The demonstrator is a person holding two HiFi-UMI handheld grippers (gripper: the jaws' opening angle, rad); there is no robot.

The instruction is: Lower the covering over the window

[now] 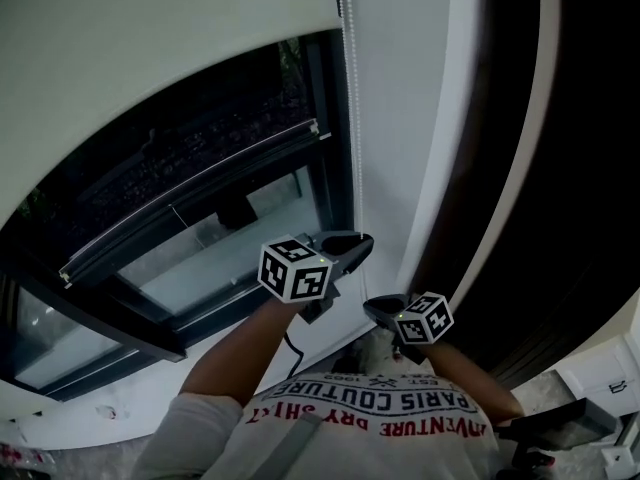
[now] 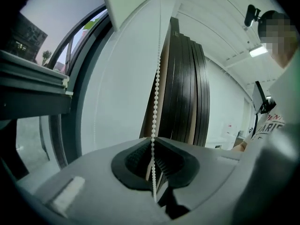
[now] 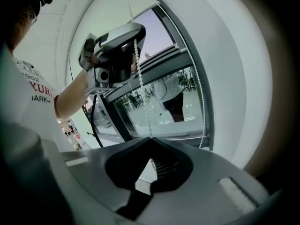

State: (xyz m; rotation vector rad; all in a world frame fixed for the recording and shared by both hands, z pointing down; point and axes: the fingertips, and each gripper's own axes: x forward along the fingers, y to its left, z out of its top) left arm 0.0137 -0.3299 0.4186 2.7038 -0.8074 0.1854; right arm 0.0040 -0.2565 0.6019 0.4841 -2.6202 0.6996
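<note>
A white roller blind covers the upper part of the dark-framed window. Its white bead chain hangs down the window's right side. My left gripper is shut on this chain, which runs up from between the pads. My right gripper sits just below and to the right of it, also shut on the chain. In the right gripper view the chain runs from my left gripper above down into the right gripper's jaws. A second strand hangs along the frame.
White wall lies right of the chain, and beyond it stand dark upright panels. A horizontal frame bar crosses the glass. The person's arms and printed white shirt fill the lower part of the head view.
</note>
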